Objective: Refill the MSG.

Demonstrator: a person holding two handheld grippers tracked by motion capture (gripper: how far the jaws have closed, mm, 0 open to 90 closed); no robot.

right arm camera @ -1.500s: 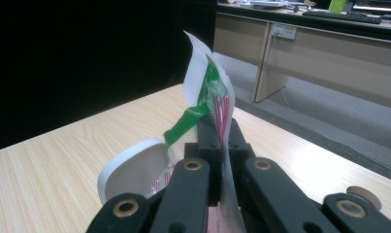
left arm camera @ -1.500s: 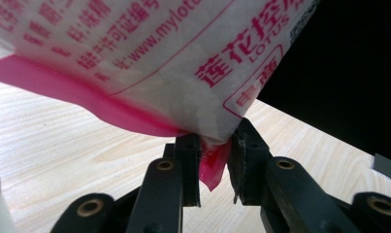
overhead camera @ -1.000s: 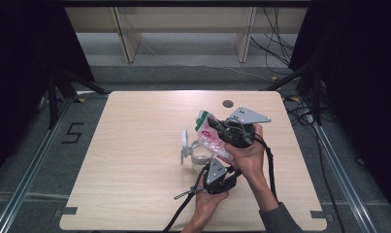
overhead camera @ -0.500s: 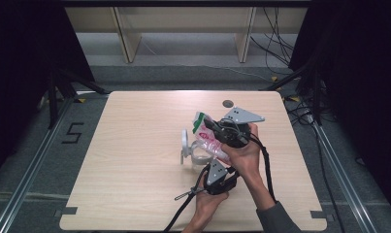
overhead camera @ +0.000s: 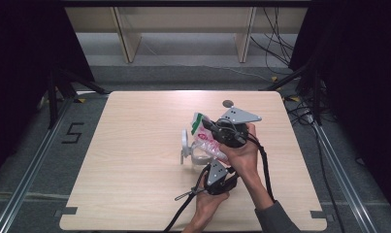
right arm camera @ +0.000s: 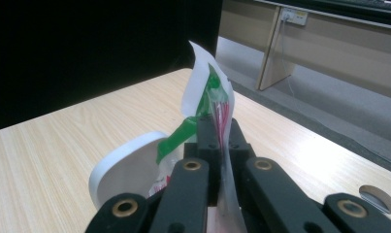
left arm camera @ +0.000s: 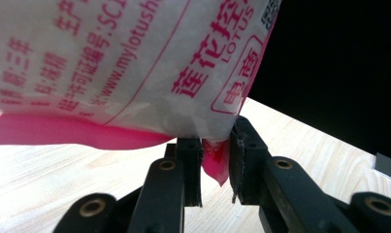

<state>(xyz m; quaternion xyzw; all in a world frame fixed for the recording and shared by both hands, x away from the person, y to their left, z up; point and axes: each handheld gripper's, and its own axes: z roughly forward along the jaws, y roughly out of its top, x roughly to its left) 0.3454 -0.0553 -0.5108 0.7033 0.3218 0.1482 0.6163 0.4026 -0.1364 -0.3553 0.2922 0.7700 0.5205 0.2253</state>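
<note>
A white plastic bag (overhead camera: 206,141) with pink print and a green top band hangs above the table between both grippers. My right gripper (overhead camera: 207,124) is shut on the bag's upper edge (right arm camera: 213,99), where the green band shows just past its jaws (right arm camera: 217,128). My left gripper (overhead camera: 215,166) sits lower and nearer the person. In the left gripper view it (left arm camera: 215,153) pinches the bag's pink bottom corner (left arm camera: 213,162), with the printed side (left arm camera: 135,63) spread above the jaws. A hand holds each gripper.
A white round object (overhead camera: 185,141) stands on edge on the table just left of the bag, close to the right gripper's jaws (right arm camera: 127,167). A dark round hole (overhead camera: 227,103) marks the tabletop's far side. Wooden shelf legs (overhead camera: 125,34) stand beyond the table.
The right gripper and the bag's top edge have shifted slightly to the left. The left gripper keeps its hold in about the same place.
</note>
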